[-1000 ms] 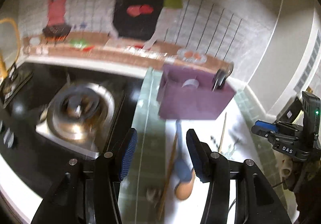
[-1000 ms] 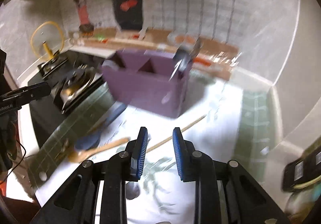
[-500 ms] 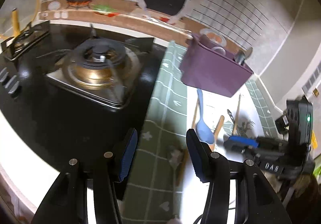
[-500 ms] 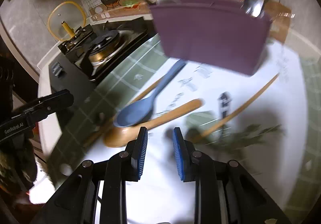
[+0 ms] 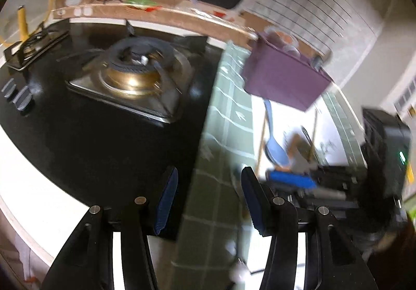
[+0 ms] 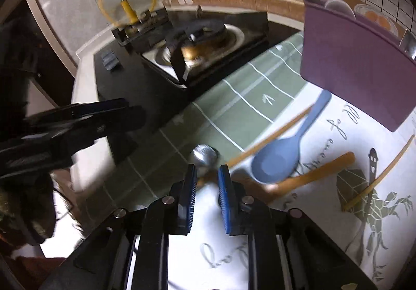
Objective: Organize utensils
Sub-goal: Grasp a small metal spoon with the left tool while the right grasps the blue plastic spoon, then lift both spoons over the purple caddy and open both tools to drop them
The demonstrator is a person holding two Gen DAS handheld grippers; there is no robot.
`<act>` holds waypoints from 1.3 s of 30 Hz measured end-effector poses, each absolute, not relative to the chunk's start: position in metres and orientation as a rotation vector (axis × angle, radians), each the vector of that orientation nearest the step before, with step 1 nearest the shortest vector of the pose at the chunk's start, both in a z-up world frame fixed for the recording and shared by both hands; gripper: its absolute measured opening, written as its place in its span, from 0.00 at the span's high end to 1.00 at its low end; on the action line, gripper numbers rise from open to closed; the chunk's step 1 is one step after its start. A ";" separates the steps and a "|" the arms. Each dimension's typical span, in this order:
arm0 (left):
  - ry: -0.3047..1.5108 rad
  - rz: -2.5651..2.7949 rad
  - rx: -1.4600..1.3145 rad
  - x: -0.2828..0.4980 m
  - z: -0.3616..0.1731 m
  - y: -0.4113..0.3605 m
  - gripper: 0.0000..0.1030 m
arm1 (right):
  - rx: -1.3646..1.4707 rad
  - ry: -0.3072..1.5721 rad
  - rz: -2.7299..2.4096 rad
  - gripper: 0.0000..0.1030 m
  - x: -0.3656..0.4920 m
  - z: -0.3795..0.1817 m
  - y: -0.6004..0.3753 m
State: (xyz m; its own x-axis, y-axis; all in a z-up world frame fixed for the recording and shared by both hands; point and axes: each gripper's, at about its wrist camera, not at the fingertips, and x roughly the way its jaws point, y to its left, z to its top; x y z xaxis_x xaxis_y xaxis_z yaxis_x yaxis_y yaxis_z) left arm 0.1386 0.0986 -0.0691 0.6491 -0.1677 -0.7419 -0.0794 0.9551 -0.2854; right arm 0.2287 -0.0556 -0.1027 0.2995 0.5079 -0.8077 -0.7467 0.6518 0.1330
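Note:
A purple utensil box (image 6: 356, 66) stands at the back of the mat, also in the left wrist view (image 5: 283, 82). A blue spoon (image 6: 280, 160), a wooden spoon (image 6: 312, 178), chopsticks (image 6: 273, 139) and a small metal spoon (image 6: 204, 154) lie on the mat. My right gripper (image 6: 206, 183) is open, low over the mat, its tips just short of the metal spoon's bowl. My left gripper (image 5: 209, 199) is open and empty above the mat's left edge. The right gripper shows at the right of the left wrist view (image 5: 293, 179).
A black gas stove (image 5: 130, 76) with a burner lies left of the green and white mat (image 5: 223, 134). A yellow-rimmed glass lid (image 6: 127, 4) stands behind the stove. A single chopstick (image 6: 379, 175) lies at the mat's right.
My right gripper has moved down and left, from before the box to the metal spoon. My left gripper has swung left, over the stove's edge.

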 end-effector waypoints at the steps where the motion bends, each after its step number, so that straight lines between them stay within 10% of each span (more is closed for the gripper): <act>1: 0.873 -0.062 -0.291 0.134 -0.070 0.093 0.50 | -0.301 0.956 0.831 0.84 0.231 -0.105 -0.061; 11: 0.961 -0.136 -0.166 0.081 -0.095 0.046 0.51 | -0.300 0.906 0.683 0.84 0.231 -0.091 -0.145; 18: 0.973 -0.102 -0.130 0.081 -0.100 0.037 0.78 | -0.245 0.869 0.631 0.84 0.232 -0.086 -0.155; 39: 0.758 -0.058 -0.195 0.105 -0.026 0.073 0.78 | -0.158 0.913 0.506 0.82 0.315 -0.105 -0.068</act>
State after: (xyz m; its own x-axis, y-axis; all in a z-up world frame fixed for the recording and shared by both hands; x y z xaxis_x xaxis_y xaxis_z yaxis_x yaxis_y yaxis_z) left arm 0.1049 0.0728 -0.0262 0.7258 -0.1224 -0.6770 -0.0179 0.9804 -0.1964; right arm 0.3146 -0.0678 -0.1051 0.5041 0.3515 -0.7889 -0.4830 0.8720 0.0799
